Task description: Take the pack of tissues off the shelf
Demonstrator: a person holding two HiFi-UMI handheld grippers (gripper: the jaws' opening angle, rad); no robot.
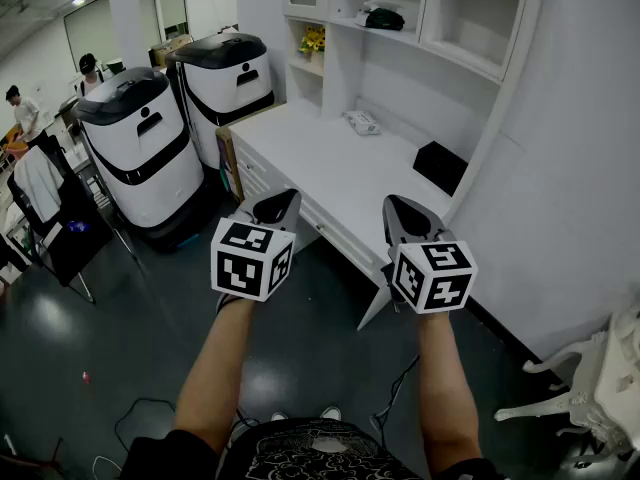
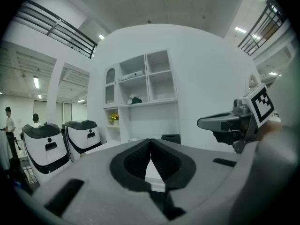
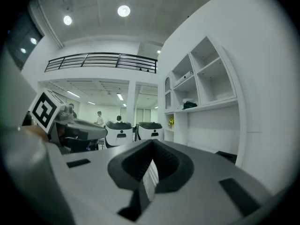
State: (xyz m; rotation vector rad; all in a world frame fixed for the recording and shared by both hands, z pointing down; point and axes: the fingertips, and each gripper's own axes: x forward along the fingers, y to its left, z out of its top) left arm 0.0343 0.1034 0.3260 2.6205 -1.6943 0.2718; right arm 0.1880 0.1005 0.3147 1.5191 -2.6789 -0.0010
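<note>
A dark pack (image 1: pixel 383 18) lies on the white shelf (image 1: pixel 400 36) above the desk, with something white just behind it; it also shows as a dark pack (image 2: pixel 135 99) in the left gripper view and a dark pack (image 3: pixel 190 105) in the right gripper view. A flat white packet (image 1: pixel 362 122) rests on the desktop. Which of these is the tissues I cannot tell. My left gripper (image 1: pixel 283 206) (image 2: pixel 150 144) and right gripper (image 1: pixel 400 211) (image 3: pixel 152 146) hover side by side at the desk's front edge, both shut and empty, well short of the shelf.
A black box (image 1: pixel 440 166) sits at the desk's right end by the wall. Yellow flowers (image 1: pixel 313 39) stand in a lower left cubby. Two large white-and-black machines (image 1: pixel 145 143) stand left of the desk. People are far back on the left. Cables lie on the dark floor.
</note>
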